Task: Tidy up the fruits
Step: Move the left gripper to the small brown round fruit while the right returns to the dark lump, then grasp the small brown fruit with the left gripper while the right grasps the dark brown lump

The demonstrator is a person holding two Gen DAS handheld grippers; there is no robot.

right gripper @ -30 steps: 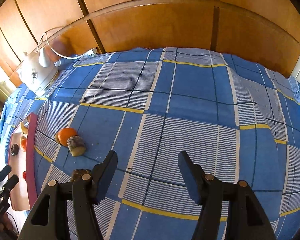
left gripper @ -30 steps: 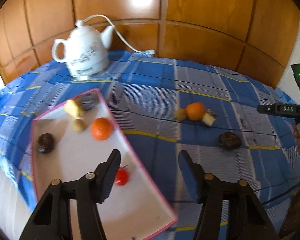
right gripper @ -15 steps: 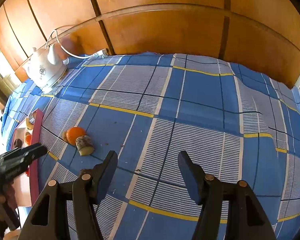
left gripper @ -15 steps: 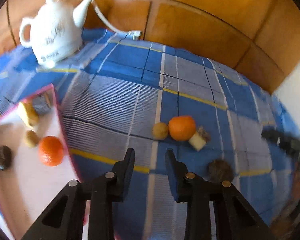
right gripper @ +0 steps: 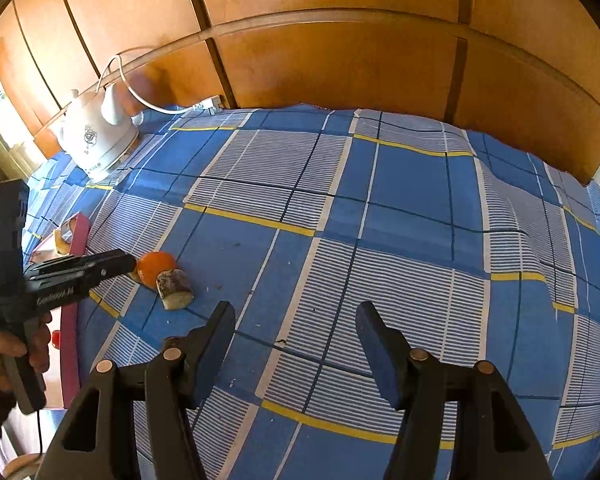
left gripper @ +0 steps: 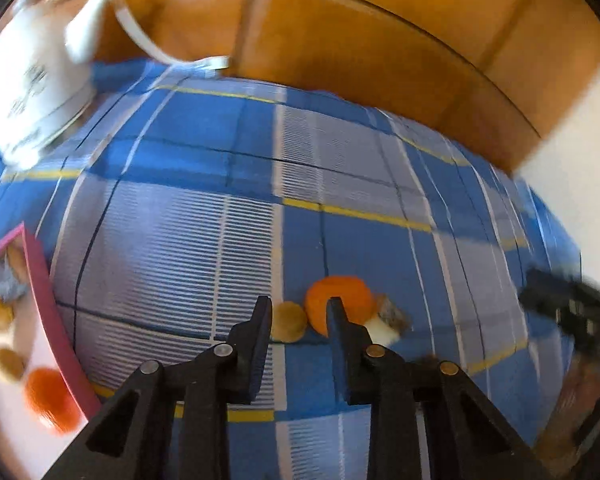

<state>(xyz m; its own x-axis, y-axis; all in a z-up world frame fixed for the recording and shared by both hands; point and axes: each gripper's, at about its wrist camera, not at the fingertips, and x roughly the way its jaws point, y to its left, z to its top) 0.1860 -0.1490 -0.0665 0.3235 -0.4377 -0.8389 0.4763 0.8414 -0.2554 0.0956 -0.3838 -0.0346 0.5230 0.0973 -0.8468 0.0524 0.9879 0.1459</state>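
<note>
Left wrist view: my left claw [left gripper: 296, 316] hangs with its jaws parted and empty, framing the small brown fruit [left gripper: 287, 321] between its tips, with the orange [left gripper: 337, 304] just to its right, likely my next pick for the pink-rimmed tray [left gripper: 46, 292] at far left. My right claw [right gripper: 296, 332] waits wide open over bare checked cloth [right gripper: 400, 216]. Lettering on the kettle [right gripper: 98, 136] is too blurred to read.

The left gripper [left gripper: 298, 312] is moving away from the pink-edged tray [left gripper: 46, 280] and out across the cloth, now closing on the small brown fruit [left gripper: 287, 321] and the orange [left gripper: 338, 304]; its jaws are narrowing. The right gripper [right gripper: 296, 320] is drifting slightly.
</note>
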